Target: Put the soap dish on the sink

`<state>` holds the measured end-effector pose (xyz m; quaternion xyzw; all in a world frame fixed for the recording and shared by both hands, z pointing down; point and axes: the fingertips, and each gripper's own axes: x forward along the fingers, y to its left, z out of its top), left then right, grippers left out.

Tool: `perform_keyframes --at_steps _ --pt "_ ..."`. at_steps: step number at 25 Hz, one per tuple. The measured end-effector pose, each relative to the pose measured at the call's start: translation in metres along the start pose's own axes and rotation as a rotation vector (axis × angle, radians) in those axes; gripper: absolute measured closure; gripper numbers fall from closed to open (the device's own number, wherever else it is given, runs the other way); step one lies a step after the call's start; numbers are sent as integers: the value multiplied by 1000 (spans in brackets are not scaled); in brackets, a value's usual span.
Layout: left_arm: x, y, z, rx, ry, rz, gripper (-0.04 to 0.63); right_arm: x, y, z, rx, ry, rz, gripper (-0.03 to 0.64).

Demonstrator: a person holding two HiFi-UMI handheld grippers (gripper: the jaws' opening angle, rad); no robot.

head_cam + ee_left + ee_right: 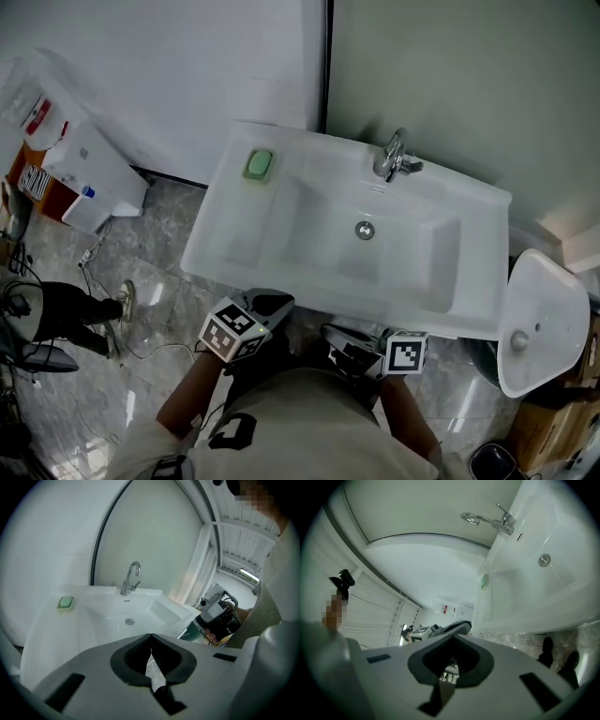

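One white ceramic sink (234,239) stands against a pale wall over grey marble floor (159,314). White boxes (94,178) at its left bear red labels too small to read. The green rounded soap dish (259,165) sits on its back left corner. Left gripper (151,639) and right gripper (452,639) are clenched, empty.

Left tongs (151,638) closed, empty, white sink (98,620) ahead, soap dish (65,603) on its corner
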<state>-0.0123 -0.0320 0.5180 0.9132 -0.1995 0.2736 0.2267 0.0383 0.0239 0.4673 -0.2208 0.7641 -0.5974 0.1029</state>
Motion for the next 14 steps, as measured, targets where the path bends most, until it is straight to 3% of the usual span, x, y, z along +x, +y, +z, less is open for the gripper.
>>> perform_keyframes --at_steps 6,14 --pt "-27 18 -16 -45 -4 81 575 25 7 -6 -24 88 28 611" --pt "-71 78 -12 -46 -48 124 574 81 19 12 -50 84 3 611"
